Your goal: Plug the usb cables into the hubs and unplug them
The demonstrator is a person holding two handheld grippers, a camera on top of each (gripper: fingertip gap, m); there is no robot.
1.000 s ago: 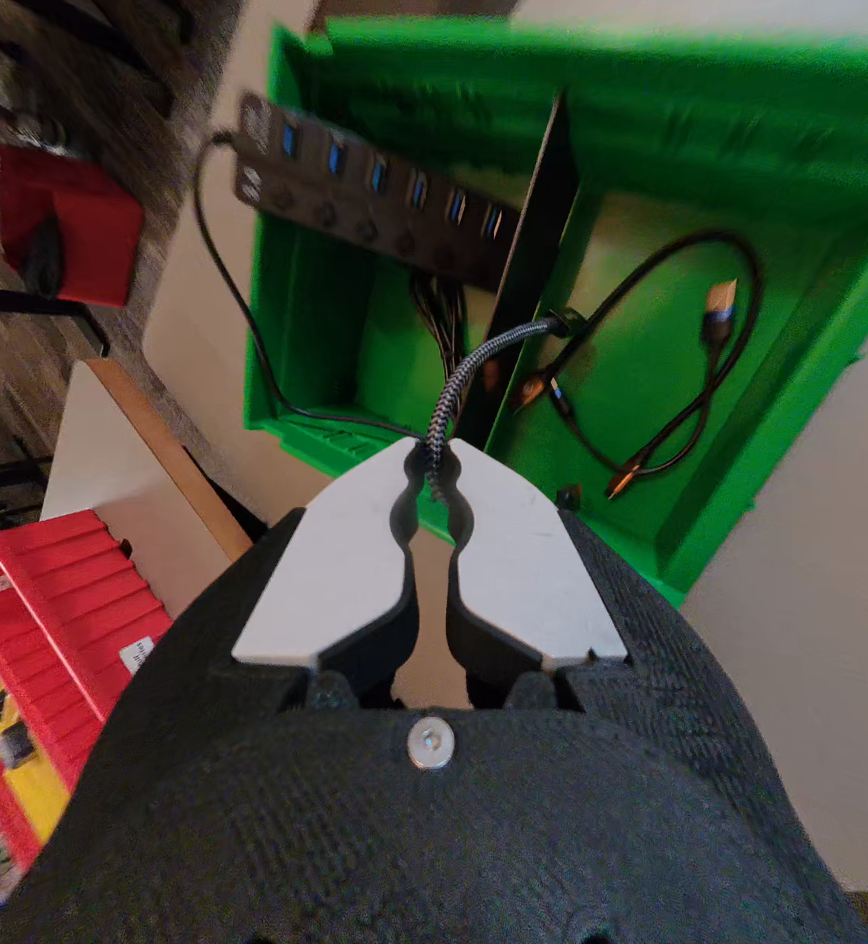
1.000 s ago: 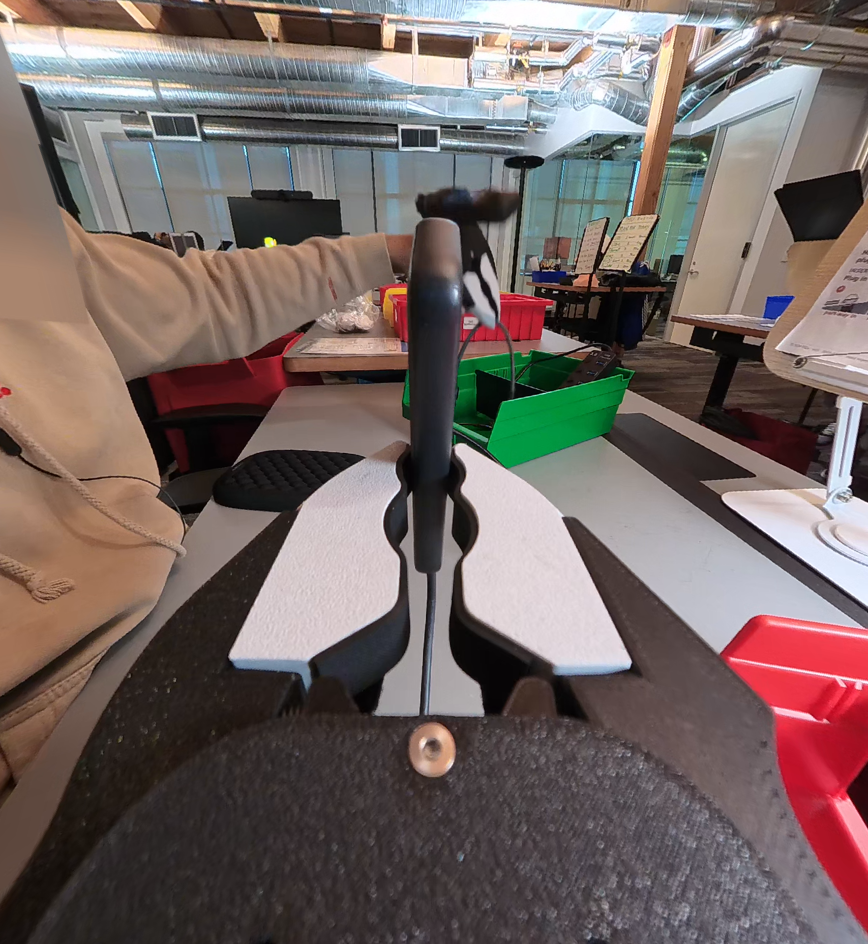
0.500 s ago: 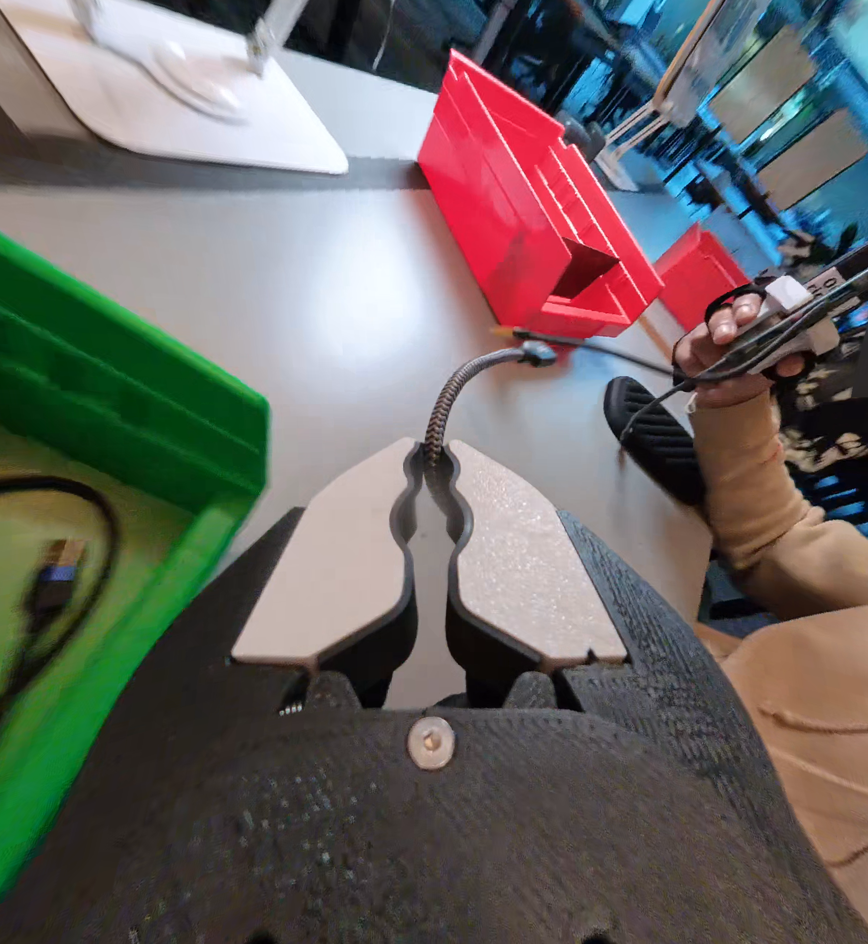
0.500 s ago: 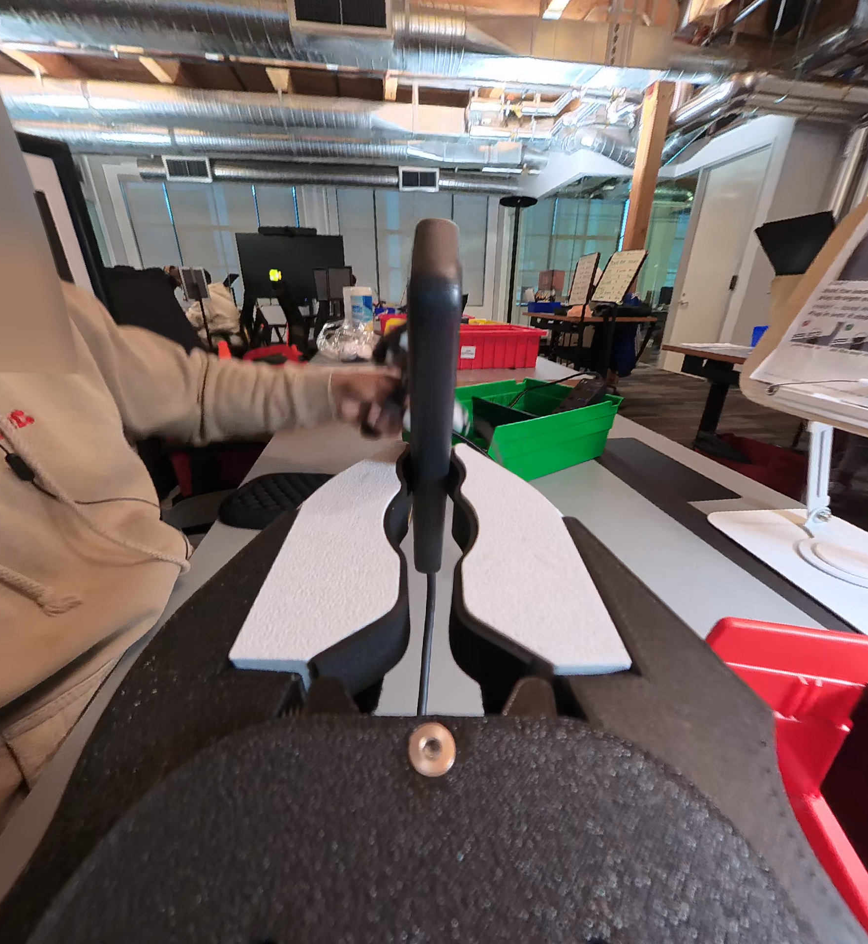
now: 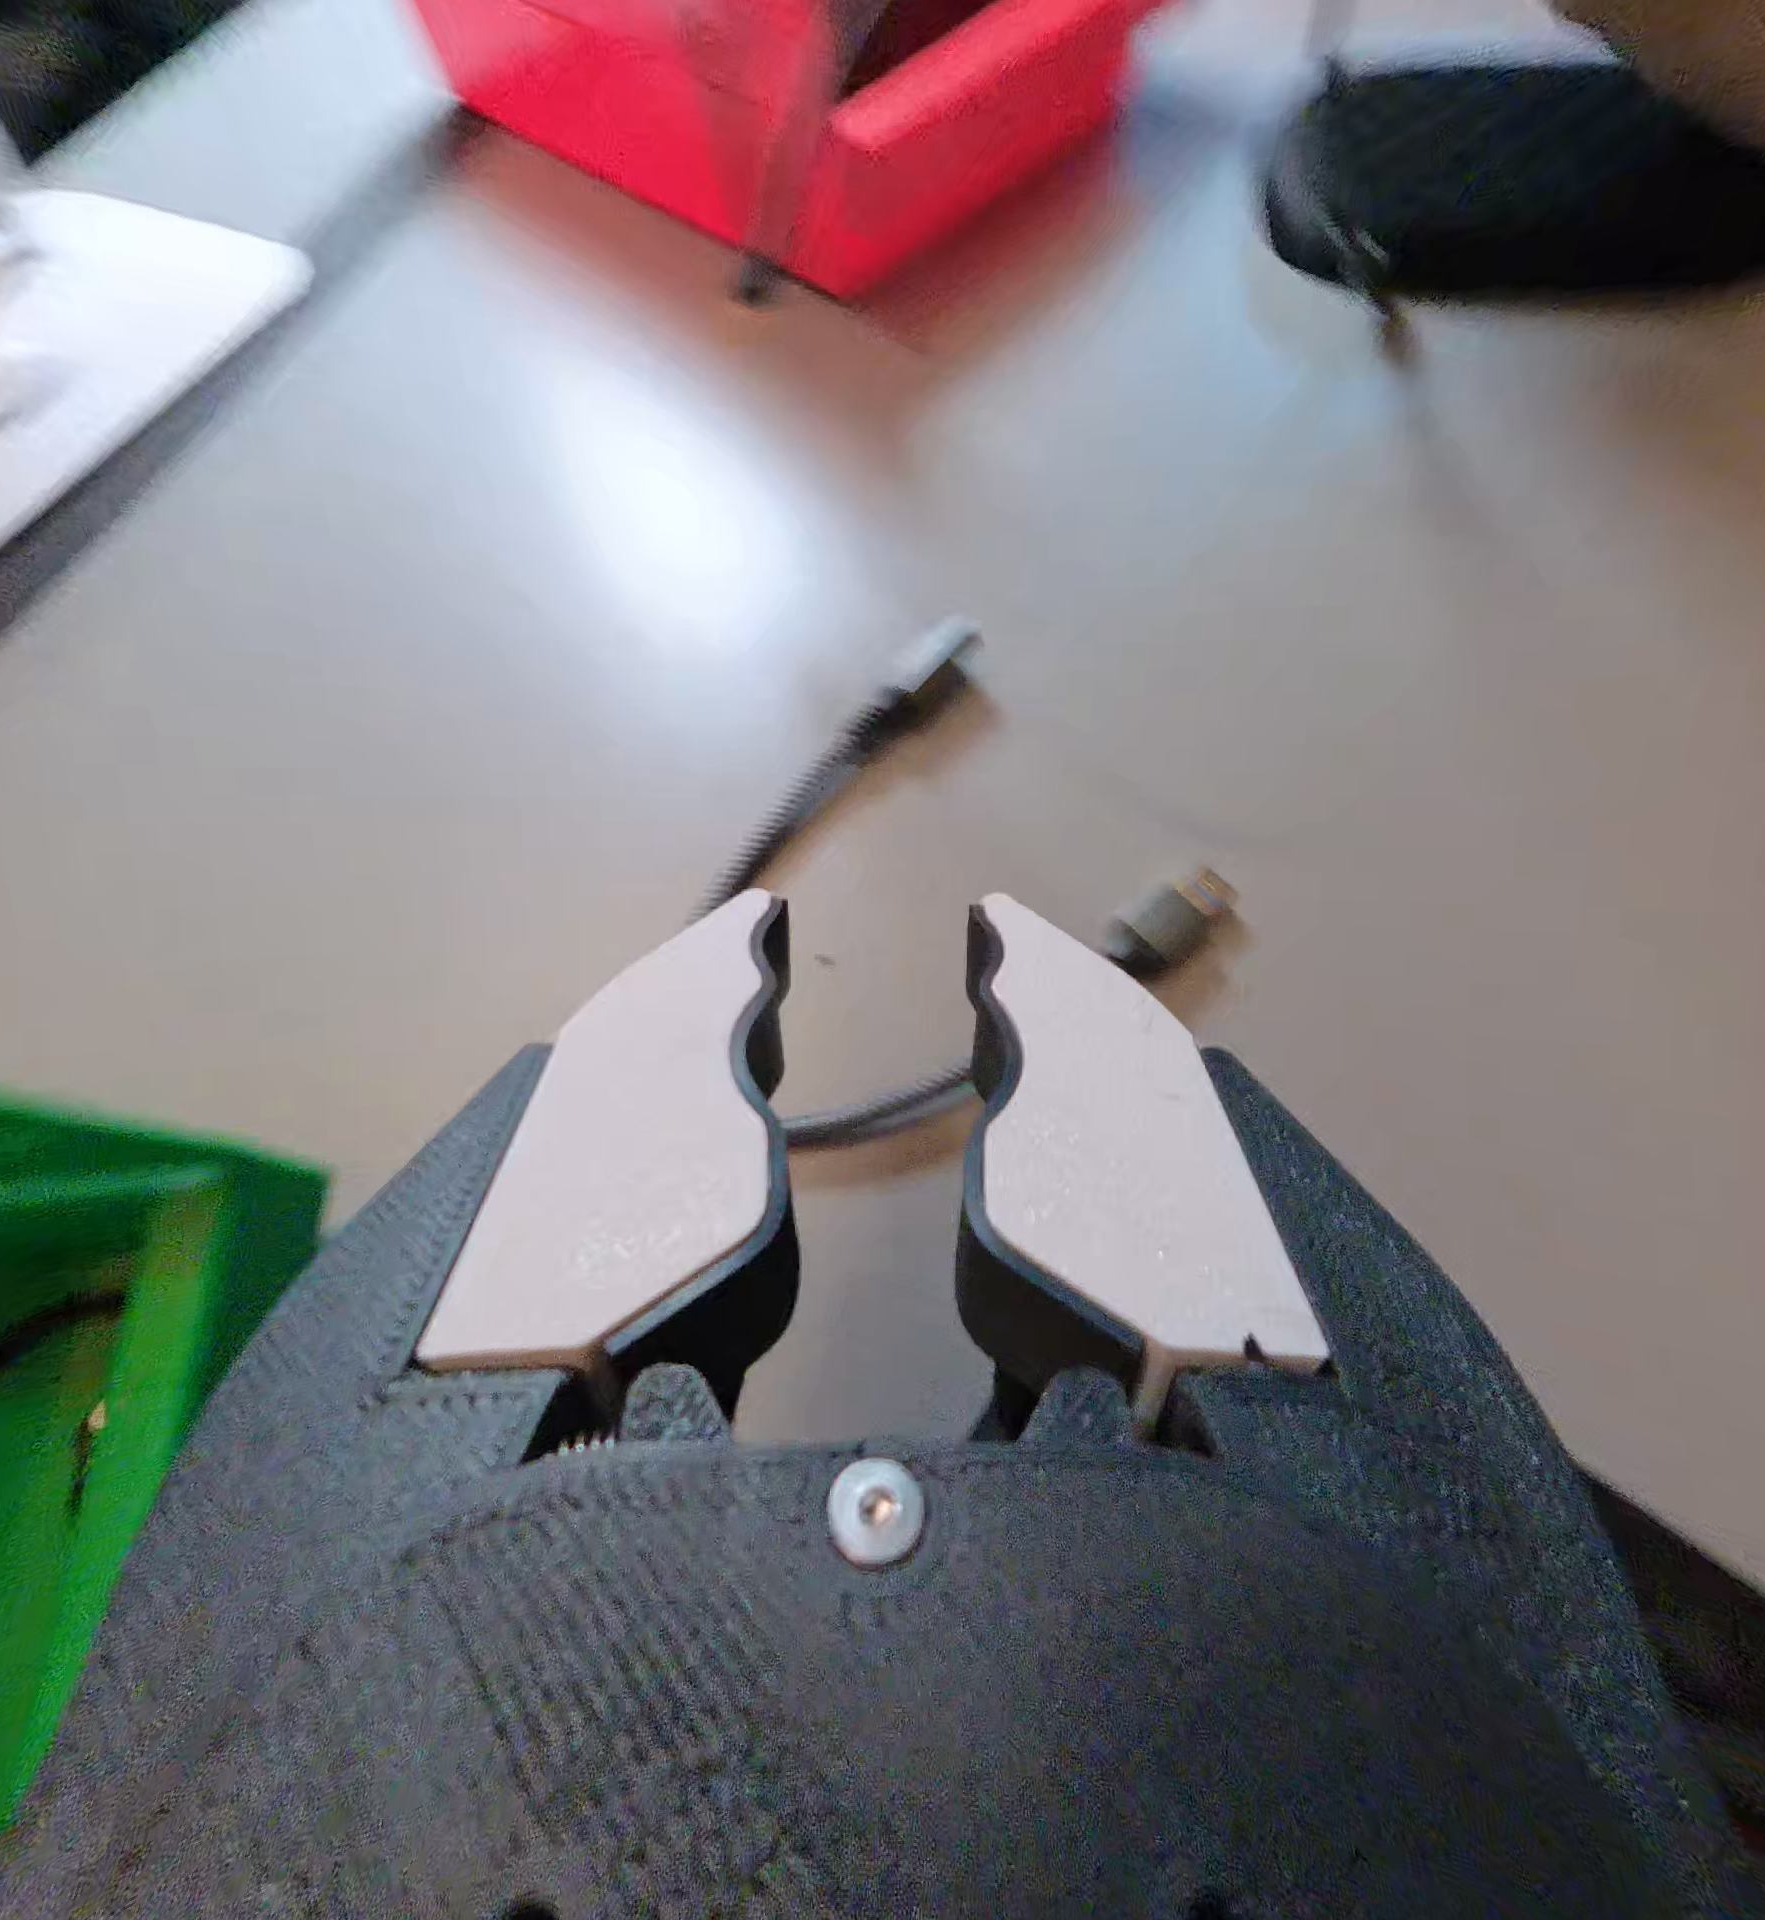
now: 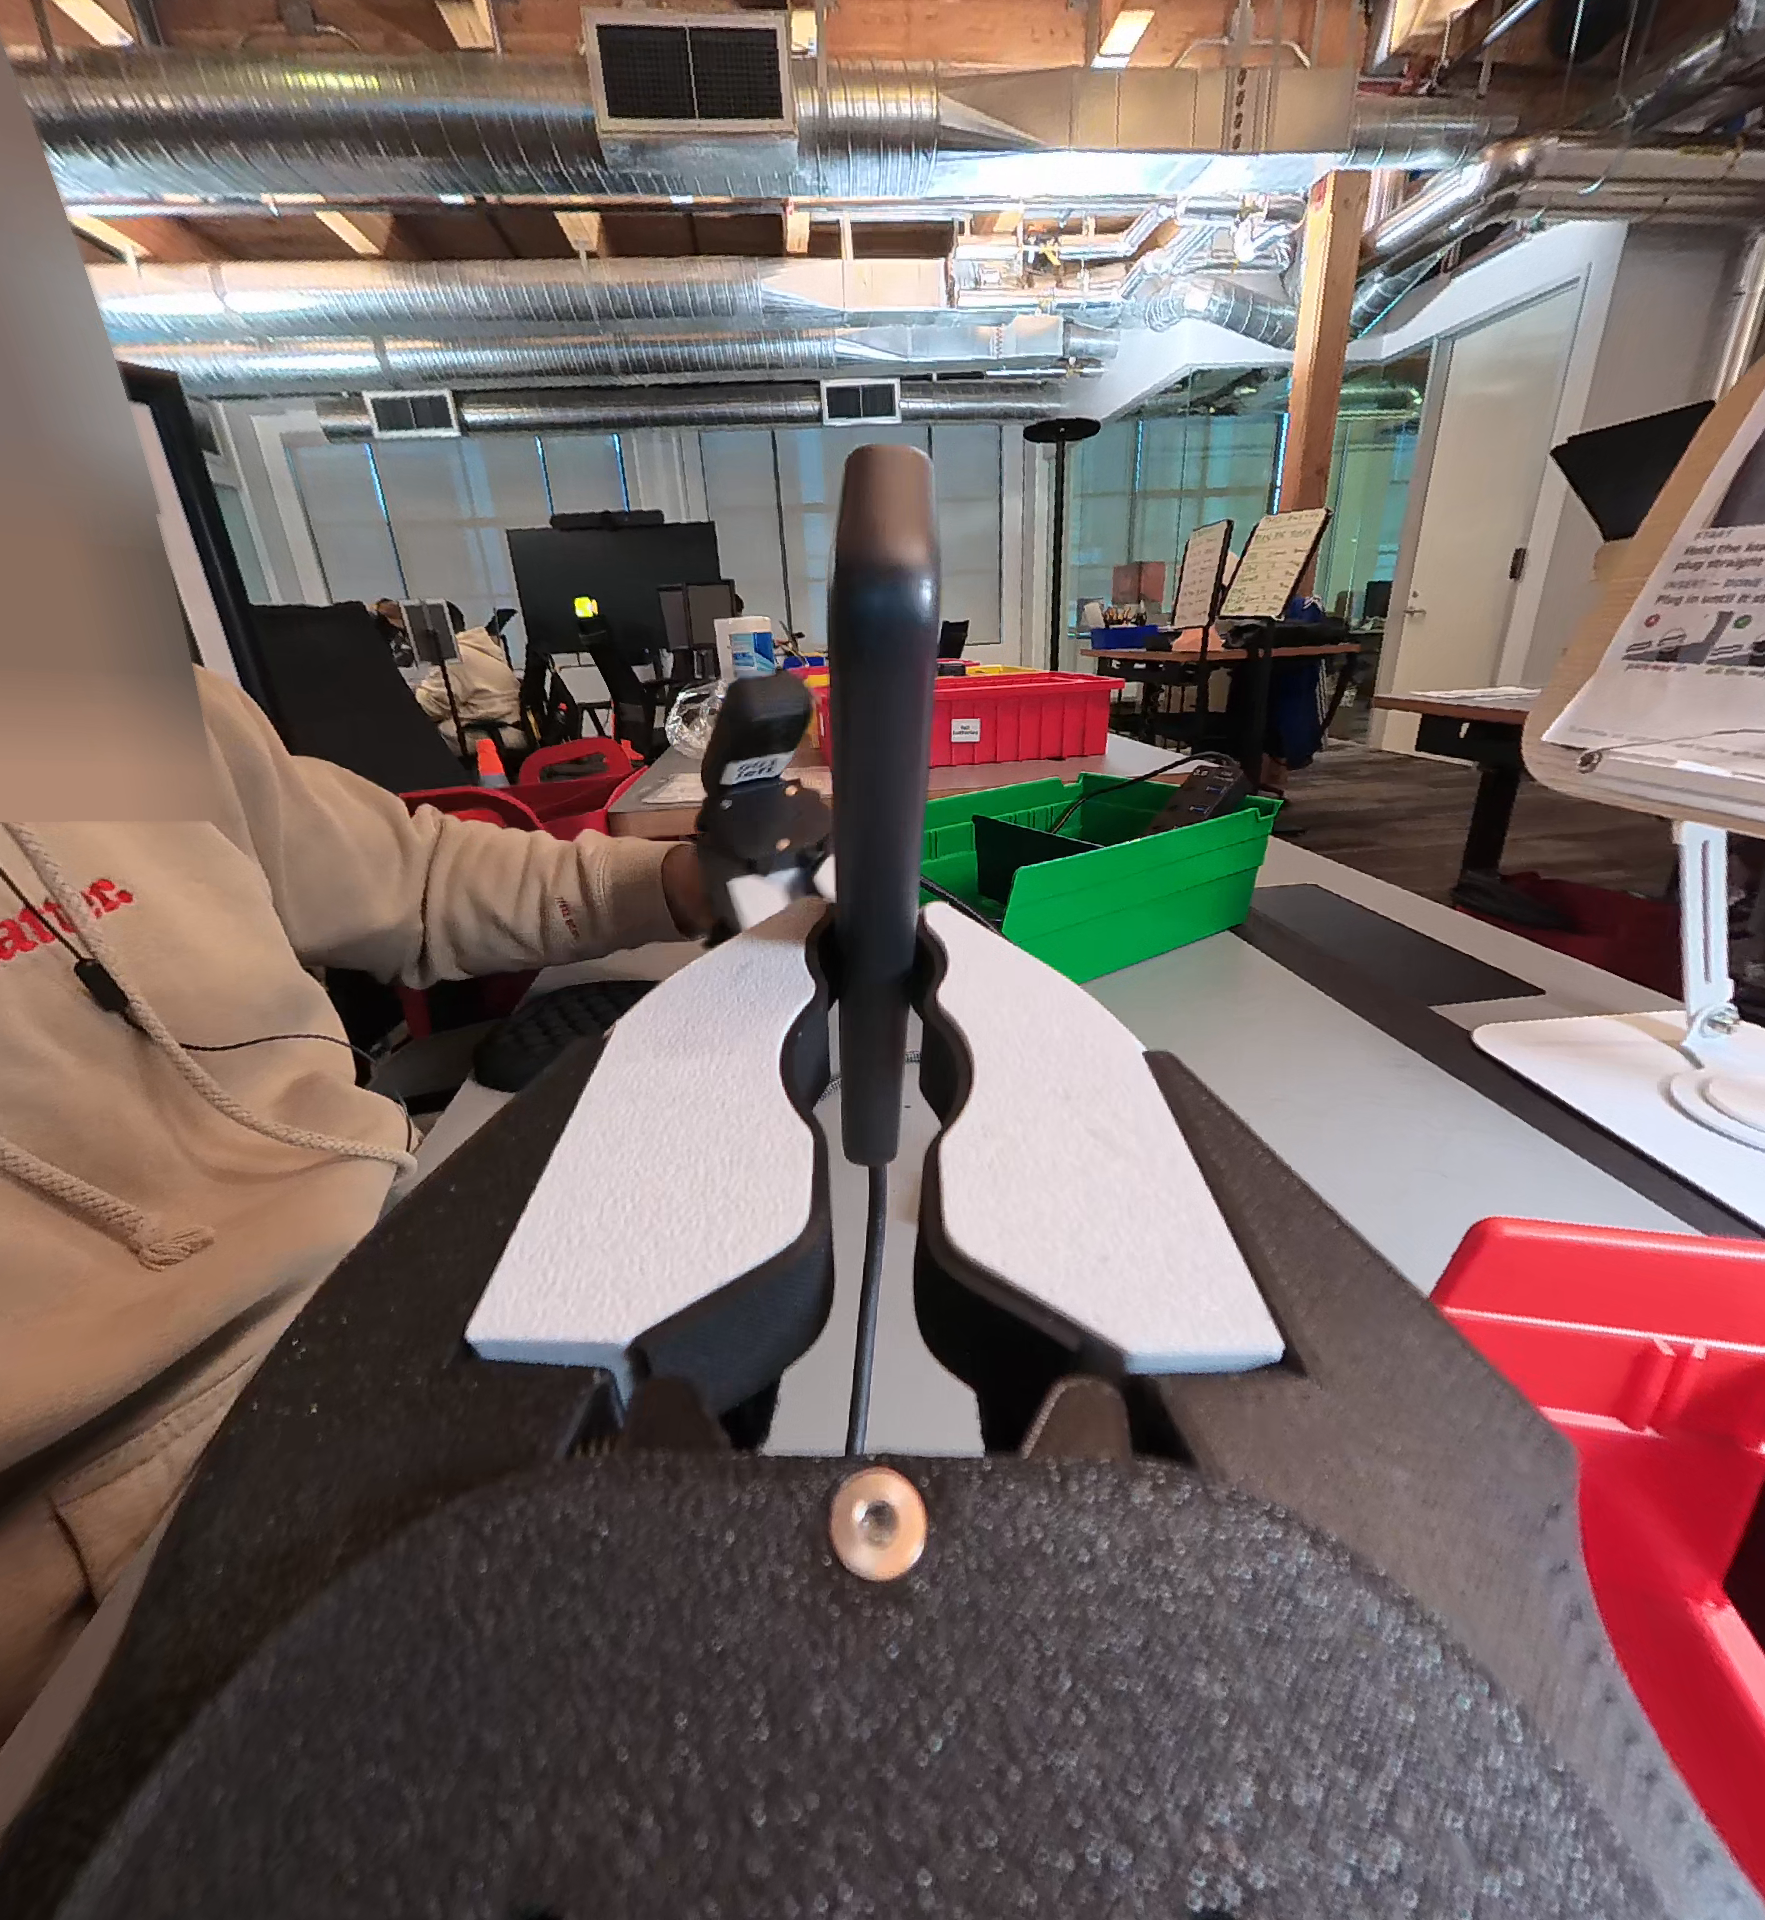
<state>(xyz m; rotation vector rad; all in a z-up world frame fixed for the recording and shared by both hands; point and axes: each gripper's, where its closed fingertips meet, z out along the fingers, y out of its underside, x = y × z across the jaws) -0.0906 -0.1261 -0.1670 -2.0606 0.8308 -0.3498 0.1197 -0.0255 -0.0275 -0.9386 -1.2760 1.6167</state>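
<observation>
Two grippers | your right gripper (image 6: 873, 1003) squeezed the black hub (image 6: 880, 790) upright | left gripper (image 5: 876, 920) hung open over the braided cable (image 5: 805, 790) | next, probably pinch its plug (image 5: 935, 665).

The braided grey usb cable (image 5: 818, 781) lies on the grey tabletop (image 5: 442, 644), between the green plastic bin (image 5: 78, 1299) nearer and the red plastic bin (image 5: 857, 135) at the far edge.

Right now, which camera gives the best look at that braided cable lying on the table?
The left wrist view: the braided cable lies loose on the grey table, both plugs showing, just past the open fingers. The right wrist view hardly shows it; the black hub blocks that spot.
</observation>
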